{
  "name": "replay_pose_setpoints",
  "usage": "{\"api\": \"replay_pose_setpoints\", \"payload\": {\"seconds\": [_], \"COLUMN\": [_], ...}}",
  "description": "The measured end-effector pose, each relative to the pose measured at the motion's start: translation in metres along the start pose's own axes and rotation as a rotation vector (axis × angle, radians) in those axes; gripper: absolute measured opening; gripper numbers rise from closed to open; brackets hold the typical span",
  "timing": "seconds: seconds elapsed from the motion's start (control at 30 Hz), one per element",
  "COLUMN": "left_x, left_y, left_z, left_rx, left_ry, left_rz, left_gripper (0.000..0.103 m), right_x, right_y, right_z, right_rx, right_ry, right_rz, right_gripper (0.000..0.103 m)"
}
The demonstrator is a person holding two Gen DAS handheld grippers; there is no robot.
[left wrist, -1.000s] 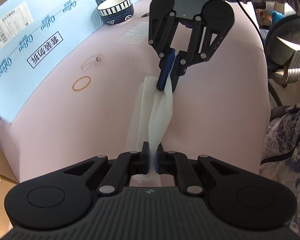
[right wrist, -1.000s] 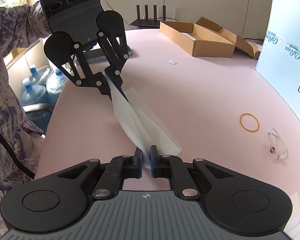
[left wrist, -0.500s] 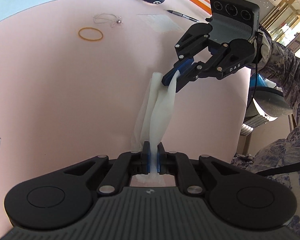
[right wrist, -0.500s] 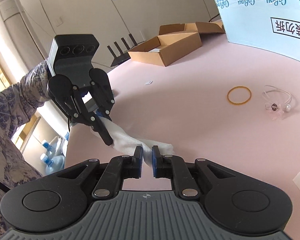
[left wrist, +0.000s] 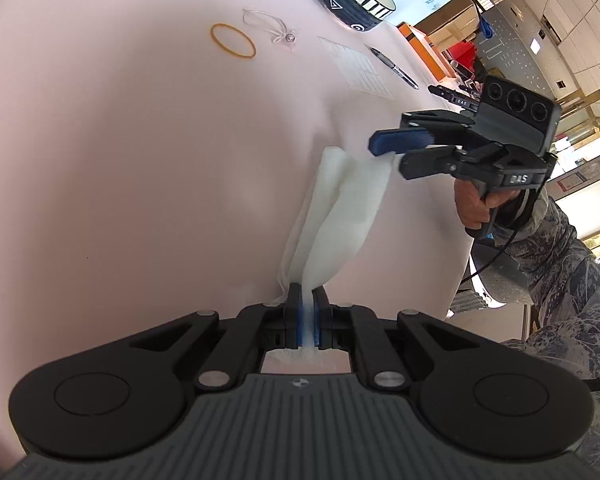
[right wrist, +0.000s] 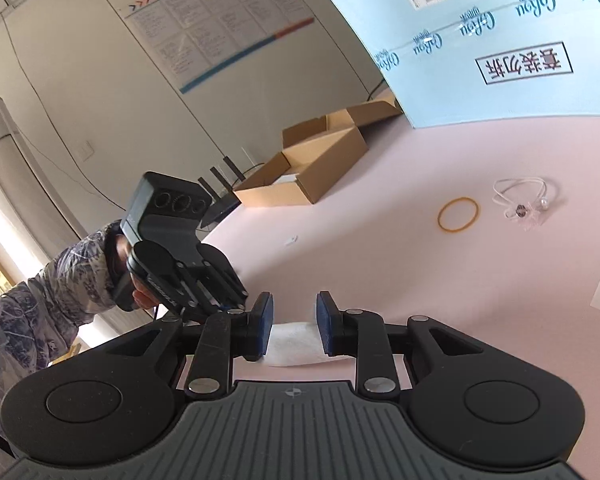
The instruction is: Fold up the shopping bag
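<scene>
The white shopping bag [left wrist: 336,216] lies bunched lengthwise on the pink table [left wrist: 120,160]. The left gripper [left wrist: 308,316] pinches its near end tight. The right gripper [right wrist: 290,328] has let go — its 2 jaws stand apart, having just been moving, bag end [right wrist: 294,344] loose between.

Hidden / cut off
Right wrist view: shopping bag [right wrist: 291,343] mostly behind right gripper [right wrist: 290,328] body; left gripper's [right wrist: 224,307] tips hidden too. Poster text [right wrist: 220,20] too small.
</scene>
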State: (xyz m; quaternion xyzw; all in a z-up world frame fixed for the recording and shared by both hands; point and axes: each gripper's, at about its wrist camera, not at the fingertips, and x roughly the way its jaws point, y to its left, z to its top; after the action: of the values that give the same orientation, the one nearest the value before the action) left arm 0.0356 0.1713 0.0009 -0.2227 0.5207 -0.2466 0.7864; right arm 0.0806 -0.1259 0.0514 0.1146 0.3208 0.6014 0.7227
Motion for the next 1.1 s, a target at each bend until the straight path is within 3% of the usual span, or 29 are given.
{"api": "replay_pose_setpoints", "payload": {"seconds": [0.07,0.43,0.67,1.1], "left_x": [0.0,0.003,0.002,-0.003], "left_y": [-0.001,0.006,0.005,0.0], "left_z": [0.0,0.001,-0.001,-0.005], "left_rx": [-0.003,-0.005,-0.002,0.016], "left_ry": [-0.001,-0.008,-0.009,-0.012], "left_rz": [0.001,-0.006,0.001,0.029], "left_gripper": [0.006,0.006,0.006,0.006], "right_x": [-0.009,0.036,0.049,0.046], "right_y": [0.009,0.012,-0.011,-0.027], "right_z": [-0.004,-0.022,-0.02,-0.021], "right_rx": [0.019,0.017,0.121,0.204], "right_ry": [-0.031,0.143,0.118,0.096], "right_rz": [0.005,-0.014,-0.046,-0.127], "right_gripper": [0.008,0.011,0.011,0.011]}}
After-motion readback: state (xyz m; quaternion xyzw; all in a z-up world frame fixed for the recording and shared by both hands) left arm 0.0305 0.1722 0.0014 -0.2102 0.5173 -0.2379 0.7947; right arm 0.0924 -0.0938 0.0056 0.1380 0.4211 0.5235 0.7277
